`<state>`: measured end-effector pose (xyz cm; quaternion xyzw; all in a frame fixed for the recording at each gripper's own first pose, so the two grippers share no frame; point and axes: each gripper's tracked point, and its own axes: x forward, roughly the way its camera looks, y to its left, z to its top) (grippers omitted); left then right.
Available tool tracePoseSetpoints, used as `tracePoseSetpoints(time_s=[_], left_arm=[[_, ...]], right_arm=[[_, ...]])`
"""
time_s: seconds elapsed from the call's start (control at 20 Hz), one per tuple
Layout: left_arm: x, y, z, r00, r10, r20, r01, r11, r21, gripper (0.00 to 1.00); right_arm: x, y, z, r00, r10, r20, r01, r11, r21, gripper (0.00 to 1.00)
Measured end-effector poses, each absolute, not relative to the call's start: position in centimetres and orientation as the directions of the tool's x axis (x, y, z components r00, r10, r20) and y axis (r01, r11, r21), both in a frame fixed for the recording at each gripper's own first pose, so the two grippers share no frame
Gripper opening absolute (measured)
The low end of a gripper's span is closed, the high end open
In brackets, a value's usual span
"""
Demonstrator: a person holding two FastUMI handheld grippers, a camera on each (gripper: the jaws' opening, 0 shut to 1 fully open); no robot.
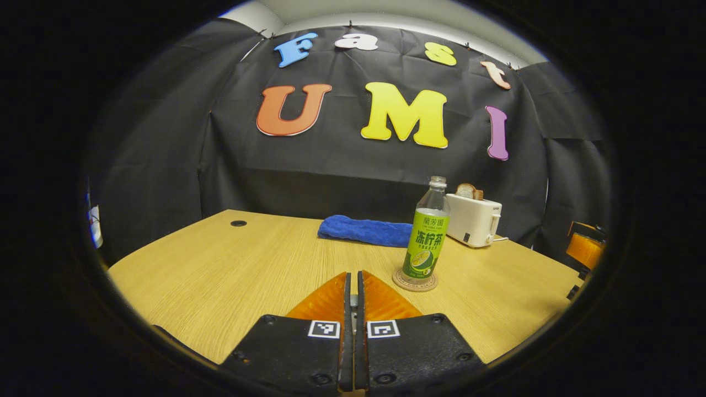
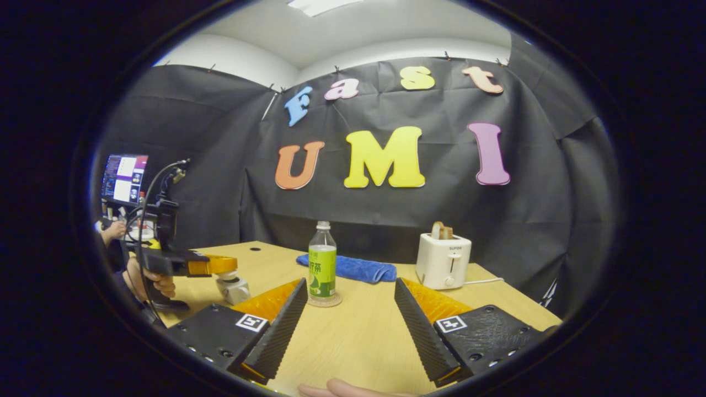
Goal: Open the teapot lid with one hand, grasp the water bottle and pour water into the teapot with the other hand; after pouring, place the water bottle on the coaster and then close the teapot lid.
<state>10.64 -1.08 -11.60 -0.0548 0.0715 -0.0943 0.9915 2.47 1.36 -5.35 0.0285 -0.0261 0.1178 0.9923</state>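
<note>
From my right gripper view, going left to right: a person's hand (image 2: 157, 284) holds my left gripper (image 2: 220, 265) out over the wooden table (image 2: 364, 331). Just below its tip sits a small pale object (image 2: 234, 288), probably the teapot with its lid, but too small and too covered for me to be sure. Whether those fingers pinch the lid knob I cannot tell from here. In my left gripper view, that gripper's own fingers (image 1: 331, 302) meet with nothing visible between them, so I read it as closed and empty.

Next comes the water bottle (image 2: 322, 260), upright and uncapped, standing on the round coaster (image 2: 324, 300) near the table's middle. Behind it lies a folded blue towel (image 2: 353, 268). Further right is a white toaster (image 2: 443, 260) with bread in its slot.

My right gripper (image 2: 350, 314) is spread wide, holding nothing, with the bottle framed ahead between its fingers (image 2: 278, 325) but well apart from them.

I judge the bottle is already back on its coaster, so the pouring looks done and closing the lid is the step in hand. That calls for the left gripper to settle the lid squarely and let go.

The teapot's body, spout and water level are hidden. A fingertip (image 2: 342, 389) is cut off at the bottom edge.
</note>
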Motion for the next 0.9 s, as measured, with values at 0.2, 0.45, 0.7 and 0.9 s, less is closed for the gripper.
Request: tracePoseSetpoints(time_s=[0.2, 0.45, 0.7, 0.9], left_arm=[[11.6, -0.7, -12.8, 0.975, -0.162, -0.15, 0.146, 0.982, -0.116, 0.04], [11.4, -1.0, -13.2, 0.984, -0.117, -0.132, 0.111, 0.992, -0.052, 0.04], [11.3, -0.9, -13.2, 0.984, -0.109, -0.142, 0.104, 0.994, -0.045, 0.07], [10.6, -0.9, -11.6, 0.98, -0.131, -0.15, 0.115, 0.987, -0.11, 0.23]], right_arm=[[2.0, 1.1, -5.6, 0.966, 0.247, 0.073, -0.252, 0.965, 0.076, 0.95], [2.0, 1.0, -5.8, 0.967, 0.244, 0.07, -0.25, 0.965, 0.078, 0.97], [2.1, 1.3, -5.6, 0.969, 0.238, 0.064, -0.242, 0.968, 0.071, 0.95], [2.4, 1.6, -5.2, 0.969, 0.241, 0.056, -0.244, 0.968, 0.052, 0.95]])
